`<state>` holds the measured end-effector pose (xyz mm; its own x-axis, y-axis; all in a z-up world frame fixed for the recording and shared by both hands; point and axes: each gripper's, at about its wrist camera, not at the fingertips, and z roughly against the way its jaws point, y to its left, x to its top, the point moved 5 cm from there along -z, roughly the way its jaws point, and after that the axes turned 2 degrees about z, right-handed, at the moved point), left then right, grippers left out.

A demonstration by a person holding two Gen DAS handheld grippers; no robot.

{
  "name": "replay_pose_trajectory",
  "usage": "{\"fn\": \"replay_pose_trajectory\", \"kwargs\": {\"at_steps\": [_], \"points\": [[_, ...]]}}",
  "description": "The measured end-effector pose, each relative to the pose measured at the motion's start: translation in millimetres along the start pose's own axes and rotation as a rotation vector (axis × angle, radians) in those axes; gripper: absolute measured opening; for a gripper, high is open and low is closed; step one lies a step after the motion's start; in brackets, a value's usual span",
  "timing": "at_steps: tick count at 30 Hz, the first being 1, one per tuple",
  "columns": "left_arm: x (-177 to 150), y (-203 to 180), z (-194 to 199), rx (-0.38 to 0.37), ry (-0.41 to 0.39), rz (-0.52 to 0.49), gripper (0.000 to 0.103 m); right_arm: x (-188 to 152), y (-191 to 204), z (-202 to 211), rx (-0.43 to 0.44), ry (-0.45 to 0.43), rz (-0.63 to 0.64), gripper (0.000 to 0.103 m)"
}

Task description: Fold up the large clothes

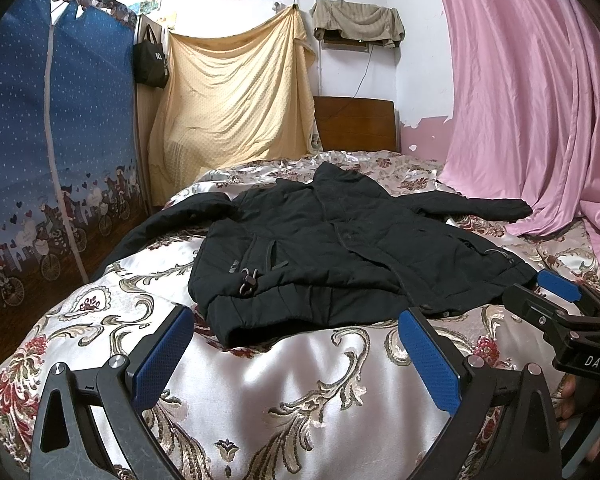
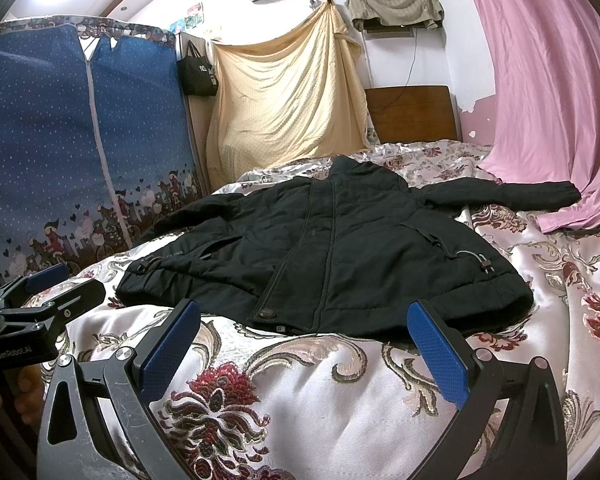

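You're at the very start: black jacket (image 1: 340, 248) lies spread front-up on the floral bedspread (image 1: 260, 400), nothing folded yet, neither claw touching it.

Left to right: your left gripper (image 1: 296, 356) hangs short of the hem, jaws spread wide, holding nothing, lined up with the hem's left corner. Your right gripper (image 2: 312, 356) is the same, jaws wide and empty, just short of the hem near the snap button (image 2: 265, 313).

Next move, as I read it: go for a sleeve first. The left sleeve (image 1: 168, 220) trails toward the blue wardrobe cover (image 1: 60, 140); the right sleeve (image 2: 512, 196) reaches the pink curtain (image 2: 560, 100). Padded fabric, so pinch deep or it may slip.

View differences: left wrist view shows the left hem toggle (image 1: 249, 280) close up and the right gripper at its right edge. Right wrist view shows the snap, the front placket and the right-side toggle (image 2: 486, 266), plus the left gripper at its left edge.
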<state>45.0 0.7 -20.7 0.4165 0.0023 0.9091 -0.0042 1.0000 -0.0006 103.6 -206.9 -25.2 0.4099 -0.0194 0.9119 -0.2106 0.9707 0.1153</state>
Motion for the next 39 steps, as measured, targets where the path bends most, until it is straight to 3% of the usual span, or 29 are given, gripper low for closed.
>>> {"fn": "replay_pose_trajectory", "kwargs": {"at_steps": [7, 10, 14, 23, 34, 39], "points": [[-4, -2, -9, 0.003, 0.045, -0.015, 0.103, -3, -6, 2, -0.009, 0.016, -0.004, 0.102], [-6, -4, -15, 0.007, 0.082, -0.034, 0.103, -4, -3, -11, -0.044, 0.089, -0.021, 0.102], [1, -4, -20, 0.017, 0.137, -0.041, 0.103, -6, -5, -18, -0.166, 0.197, 0.030, 0.102], [38, 3, -31, 0.072, 0.233, -0.019, 0.103, 27, -17, -3, -0.247, 0.222, 0.057, 0.102], [89, -33, -130, 0.054, 0.418, -0.079, 0.103, 65, -68, -59, -0.260, 0.268, 0.031, 0.102], [107, -51, -177, 0.063, 0.465, -0.095, 0.103, 81, -97, -88, -0.263, 0.272, 0.033, 0.102]]}}
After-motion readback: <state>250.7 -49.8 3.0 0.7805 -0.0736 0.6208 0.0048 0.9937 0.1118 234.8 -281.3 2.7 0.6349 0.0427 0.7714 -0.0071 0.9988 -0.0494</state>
